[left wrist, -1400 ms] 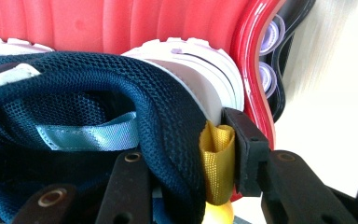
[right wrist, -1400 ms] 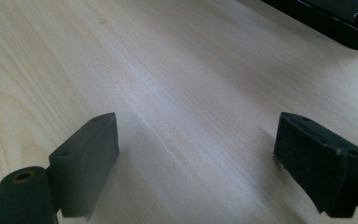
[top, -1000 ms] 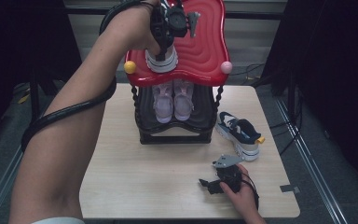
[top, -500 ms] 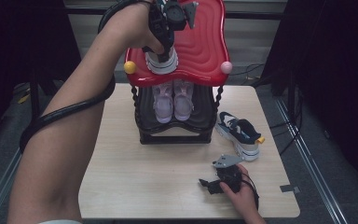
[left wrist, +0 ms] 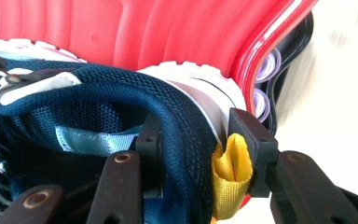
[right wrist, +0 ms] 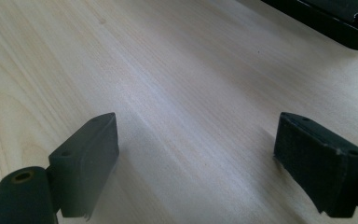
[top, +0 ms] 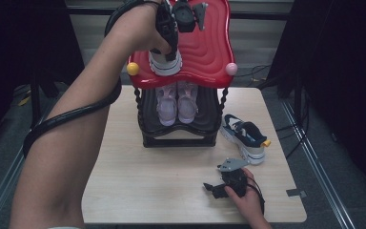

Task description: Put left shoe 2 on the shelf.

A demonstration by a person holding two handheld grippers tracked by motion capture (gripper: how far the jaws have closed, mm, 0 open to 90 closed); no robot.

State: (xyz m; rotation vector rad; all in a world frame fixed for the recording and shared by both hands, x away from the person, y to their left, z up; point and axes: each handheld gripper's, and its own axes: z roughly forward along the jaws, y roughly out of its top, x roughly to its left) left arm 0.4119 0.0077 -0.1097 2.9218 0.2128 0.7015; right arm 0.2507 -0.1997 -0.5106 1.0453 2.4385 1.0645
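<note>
Jaws of our left gripper [left wrist: 198, 140] have just been closing and now pinch the padded heel collar of the navy sneaker [left wrist: 98, 107], one pad inside, one against the yellow pull tab [left wrist: 230, 175]. We hold that shoe on the red top shelf [top: 205, 47] of the rack. Our right gripper [right wrist: 196, 158] rests low over the wooden table [right wrist: 168, 70], jaws wide apart, nothing between them. Its mate [top: 244, 136] lies on the table beside the rack.
</note>
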